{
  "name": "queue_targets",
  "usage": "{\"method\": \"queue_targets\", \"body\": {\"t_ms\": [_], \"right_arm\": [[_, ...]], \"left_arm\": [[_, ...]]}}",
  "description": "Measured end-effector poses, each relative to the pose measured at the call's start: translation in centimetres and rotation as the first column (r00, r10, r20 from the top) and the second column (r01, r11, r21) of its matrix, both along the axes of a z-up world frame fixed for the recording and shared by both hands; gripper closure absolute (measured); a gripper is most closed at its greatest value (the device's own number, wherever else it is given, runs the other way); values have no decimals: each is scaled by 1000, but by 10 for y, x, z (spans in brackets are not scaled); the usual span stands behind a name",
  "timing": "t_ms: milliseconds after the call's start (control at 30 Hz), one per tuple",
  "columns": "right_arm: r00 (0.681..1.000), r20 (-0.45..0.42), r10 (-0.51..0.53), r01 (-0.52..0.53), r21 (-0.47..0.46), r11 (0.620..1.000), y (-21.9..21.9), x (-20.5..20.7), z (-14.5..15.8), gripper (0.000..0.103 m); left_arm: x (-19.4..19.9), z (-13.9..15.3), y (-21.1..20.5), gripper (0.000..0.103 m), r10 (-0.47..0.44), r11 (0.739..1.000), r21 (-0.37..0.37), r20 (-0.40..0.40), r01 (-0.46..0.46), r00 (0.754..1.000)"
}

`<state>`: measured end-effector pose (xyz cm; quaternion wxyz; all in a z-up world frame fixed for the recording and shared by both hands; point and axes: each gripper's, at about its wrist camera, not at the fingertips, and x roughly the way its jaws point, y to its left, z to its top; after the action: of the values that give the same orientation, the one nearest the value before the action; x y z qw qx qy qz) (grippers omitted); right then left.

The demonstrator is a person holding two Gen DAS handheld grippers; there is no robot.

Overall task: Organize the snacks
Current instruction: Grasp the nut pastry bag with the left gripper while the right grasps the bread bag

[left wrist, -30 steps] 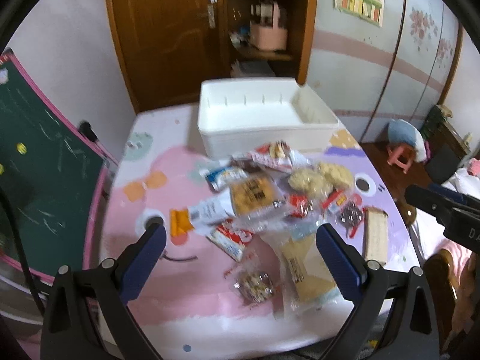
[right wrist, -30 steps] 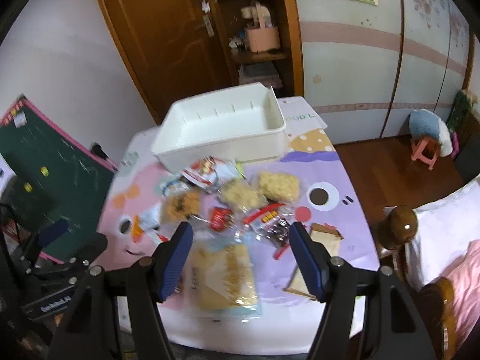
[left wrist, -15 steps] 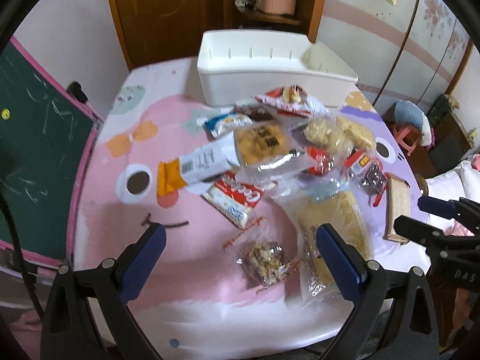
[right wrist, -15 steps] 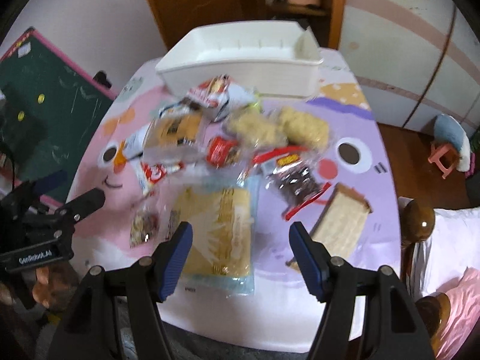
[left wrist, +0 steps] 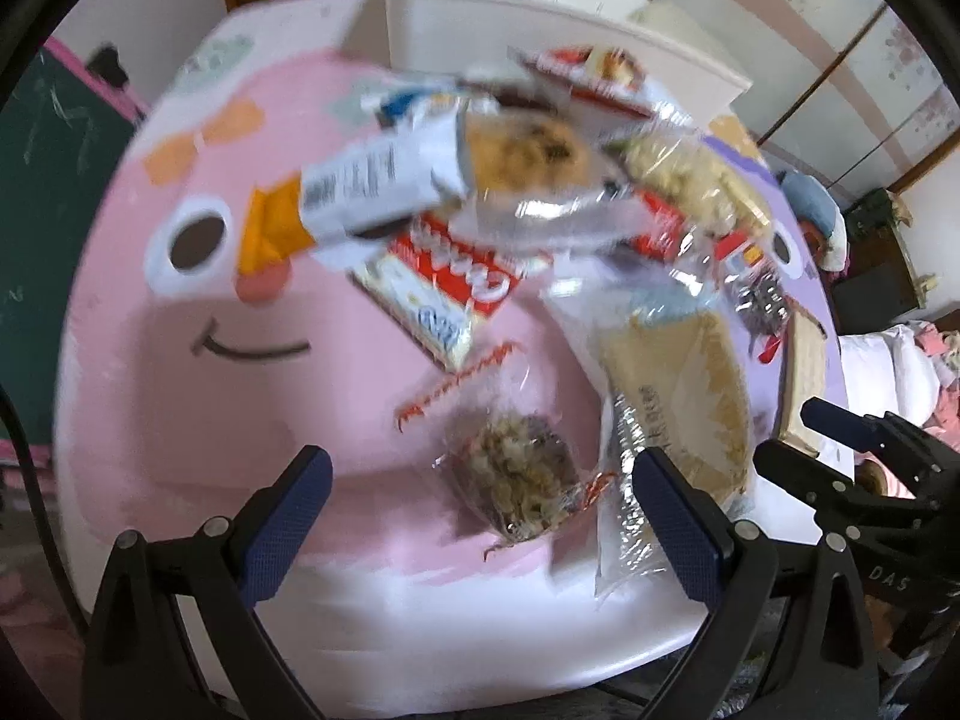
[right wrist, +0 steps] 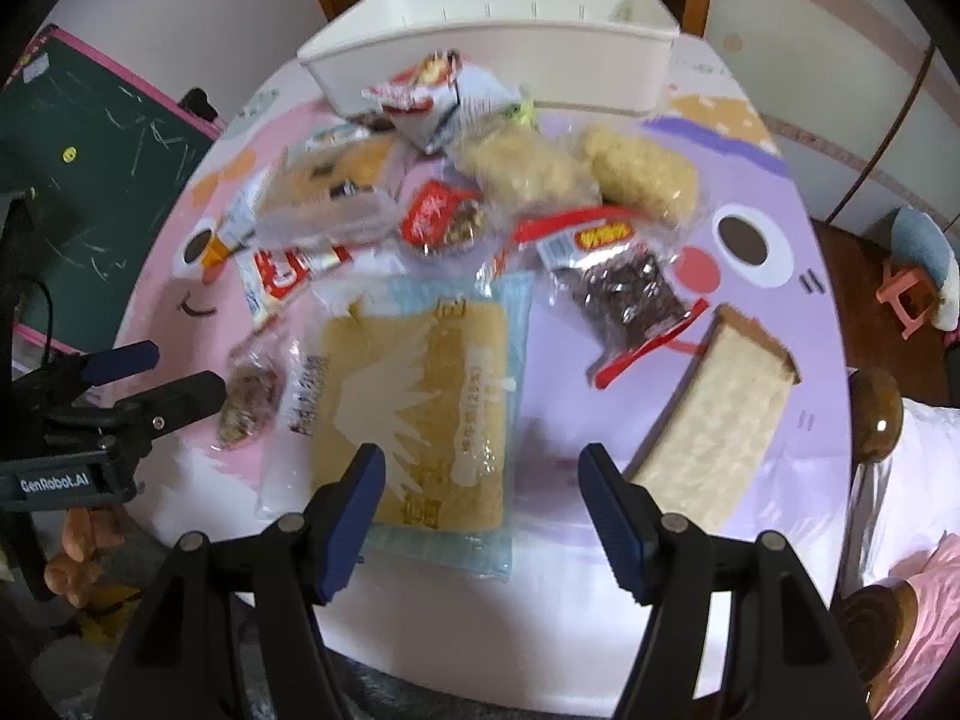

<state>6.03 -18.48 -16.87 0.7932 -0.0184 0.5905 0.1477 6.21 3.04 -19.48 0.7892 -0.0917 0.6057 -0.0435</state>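
Observation:
Several packaged snacks lie in a heap on a round pink and purple table. A white bin stands empty at the far edge. My left gripper is open just above a small clear bag of nut clusters. My right gripper is open over the near end of a large flat pack of yellow cake, which also shows in the left wrist view. A long wafer block lies right of it. The left gripper shows in the right wrist view, beside the nut bag.
A green chalkboard leans left of the table. A wooden cabinet stands behind the bin. A wooden post and bedding sit at the right. Other packs include a dark raisin bag, puffed rice cakes and a red-white wrapper.
Both grippers have come down and forward toward the near snacks. The table and packs now fill the views. Both stay open and empty.

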Motion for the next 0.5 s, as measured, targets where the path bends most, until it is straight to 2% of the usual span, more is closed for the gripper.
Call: {"method": "queue_targets", "body": {"t_ms": [200, 400, 500], "right_arm": [[999, -38, 9, -7, 38, 999, 1, 11, -20, 36], [998, -61, 8, 1, 140, 990, 1, 24, -33, 36], [999, -33, 32, -26, 157, 987, 9, 28, -34, 31]], "left_arm": [[6, -28, 1, 3, 17, 999, -44, -81, -20, 997], [8, -41, 2, 3, 25, 998, -53, -103, -31, 994], [9, -41, -3, 3, 11, 999, -32, -98, -14, 995]]}}
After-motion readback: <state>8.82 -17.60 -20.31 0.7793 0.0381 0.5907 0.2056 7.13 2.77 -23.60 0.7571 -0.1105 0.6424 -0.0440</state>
